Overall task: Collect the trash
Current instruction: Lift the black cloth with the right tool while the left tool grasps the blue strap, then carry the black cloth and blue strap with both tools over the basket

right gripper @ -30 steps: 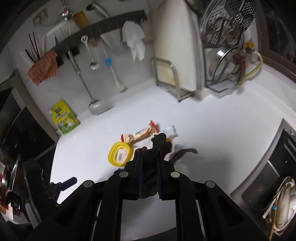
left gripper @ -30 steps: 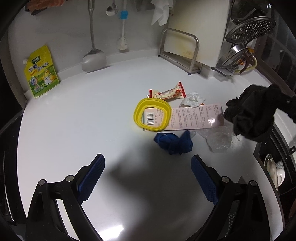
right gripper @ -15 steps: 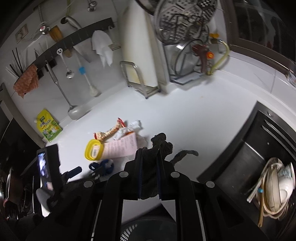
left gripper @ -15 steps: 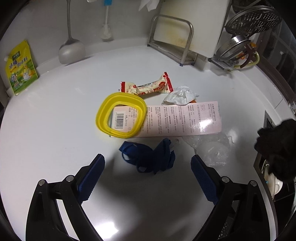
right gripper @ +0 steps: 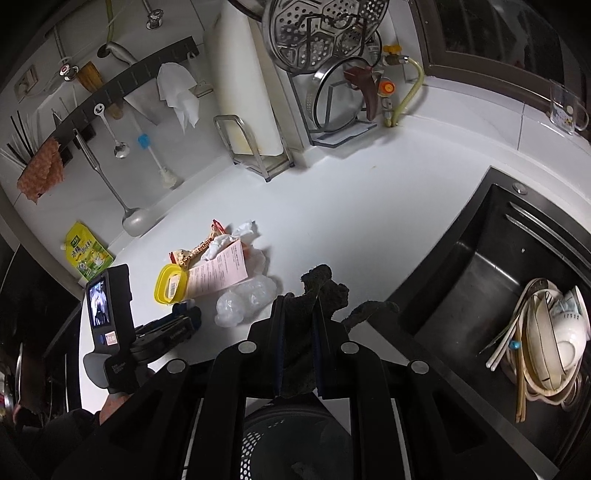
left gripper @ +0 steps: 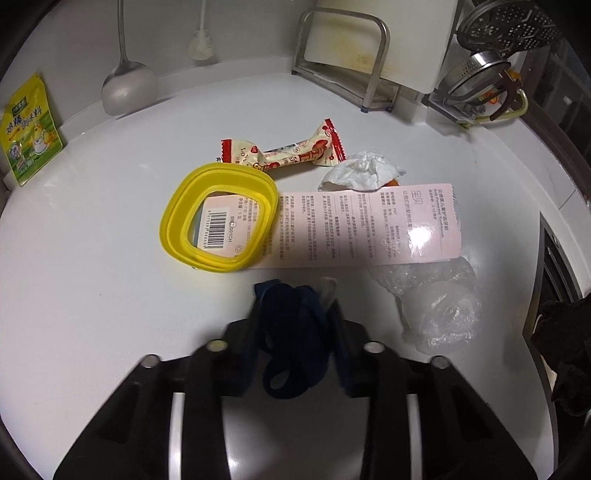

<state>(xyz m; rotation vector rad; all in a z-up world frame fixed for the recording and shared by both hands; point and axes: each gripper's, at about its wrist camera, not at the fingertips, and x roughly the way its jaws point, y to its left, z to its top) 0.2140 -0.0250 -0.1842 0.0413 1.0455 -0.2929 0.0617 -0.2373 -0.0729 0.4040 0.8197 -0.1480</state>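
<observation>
Trash on counter (left gripper: 92, 258): one yellow ring (left gripper: 218, 218), one wrapper (left gripper: 288, 153).

- I read "BE 001CH" beside a barcode on the white label (left gripper: 225, 225) inside the yellow ring (left gripper: 173, 221).
- Pink sheet (left gripper: 369, 225), green pouch (left gripper: 29, 129), snack wrapper (left gripper: 291, 153): Chinese print, too small to read.

A green-yellow seasoning pouch (left gripper: 30, 127) leans at the table's (left gripper: 110, 229) back left edge, a metal ladle (left gripper: 127, 86) beside it. A cutting board (left gripper: 384, 33) stands in its rack at the back edge — stacked bowls (right gripper: 554, 332) fill the sink (right gripper: 480, 266) at the right edge.
</observation>
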